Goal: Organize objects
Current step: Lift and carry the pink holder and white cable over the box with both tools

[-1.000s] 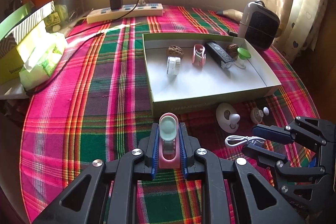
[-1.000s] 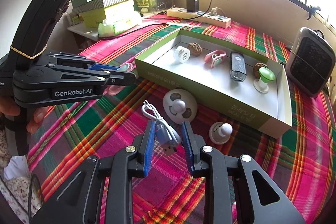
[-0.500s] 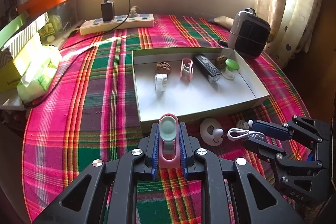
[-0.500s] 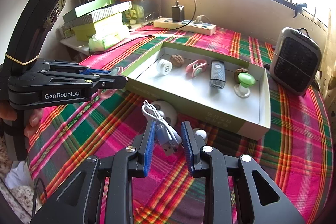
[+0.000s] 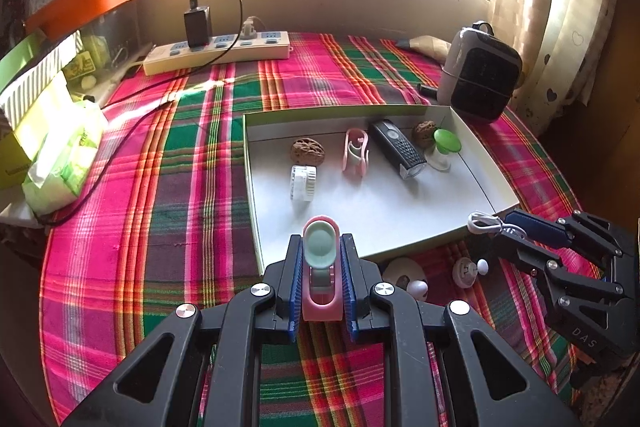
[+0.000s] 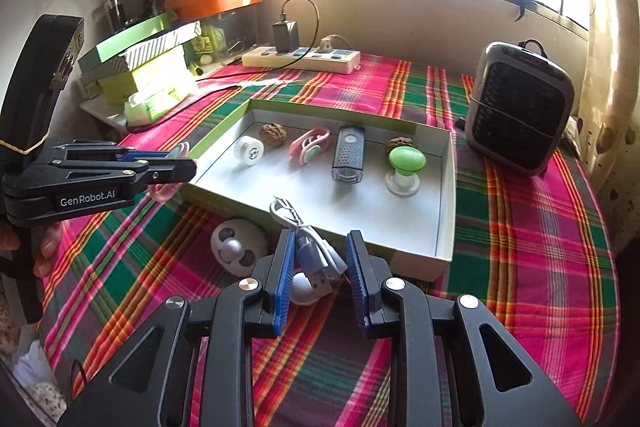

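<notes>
1. While I hold both grippers above the plaid tablecloth (image 5: 168, 187), my left gripper (image 5: 321, 259) is clamped on a pink clip (image 5: 321, 291) at the near rim of the open box (image 5: 256, 227).
2. My right gripper (image 6: 320, 267) pinches a coiled white USB cable (image 6: 308, 247) over the box's near wall.
3. A walnut (image 5: 307, 151) lies inside.

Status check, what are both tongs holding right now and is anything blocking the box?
Left tongs shut on pink clip. Right tongs shut on coiled USB cable. Both at open box near edge. Front of box floor bare; nothing blocking.
</notes>
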Motion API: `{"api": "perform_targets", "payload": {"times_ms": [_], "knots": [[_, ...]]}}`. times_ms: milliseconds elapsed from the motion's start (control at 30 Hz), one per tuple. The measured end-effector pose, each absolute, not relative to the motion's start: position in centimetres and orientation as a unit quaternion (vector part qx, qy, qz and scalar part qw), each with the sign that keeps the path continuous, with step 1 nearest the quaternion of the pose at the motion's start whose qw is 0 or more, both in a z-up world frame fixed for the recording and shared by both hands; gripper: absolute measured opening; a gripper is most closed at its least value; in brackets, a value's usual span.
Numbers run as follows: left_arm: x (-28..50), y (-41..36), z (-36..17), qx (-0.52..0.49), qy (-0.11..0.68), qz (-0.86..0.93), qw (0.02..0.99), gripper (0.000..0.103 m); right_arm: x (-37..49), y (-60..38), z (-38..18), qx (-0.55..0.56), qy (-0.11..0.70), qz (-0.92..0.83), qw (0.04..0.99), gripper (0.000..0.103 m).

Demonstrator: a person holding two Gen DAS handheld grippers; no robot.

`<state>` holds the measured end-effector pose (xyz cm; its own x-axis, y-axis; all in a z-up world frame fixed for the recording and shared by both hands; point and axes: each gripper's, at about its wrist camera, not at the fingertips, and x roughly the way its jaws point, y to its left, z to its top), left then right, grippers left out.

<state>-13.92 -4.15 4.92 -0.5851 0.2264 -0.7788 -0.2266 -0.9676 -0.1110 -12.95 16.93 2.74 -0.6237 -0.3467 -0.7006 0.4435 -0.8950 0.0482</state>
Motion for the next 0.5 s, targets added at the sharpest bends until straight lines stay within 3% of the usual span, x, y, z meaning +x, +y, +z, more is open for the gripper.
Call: {"api": "perform_targets", "payload": {"times_ms": [500], "knots": [[-16.5, -3.9, 4.1, -0.447, 0.003, 0.886, 0.123, 0.016, -17.5, 18.3, 2.4, 0.397, 0.076, -0.895, 0.187, 0.027]]}}
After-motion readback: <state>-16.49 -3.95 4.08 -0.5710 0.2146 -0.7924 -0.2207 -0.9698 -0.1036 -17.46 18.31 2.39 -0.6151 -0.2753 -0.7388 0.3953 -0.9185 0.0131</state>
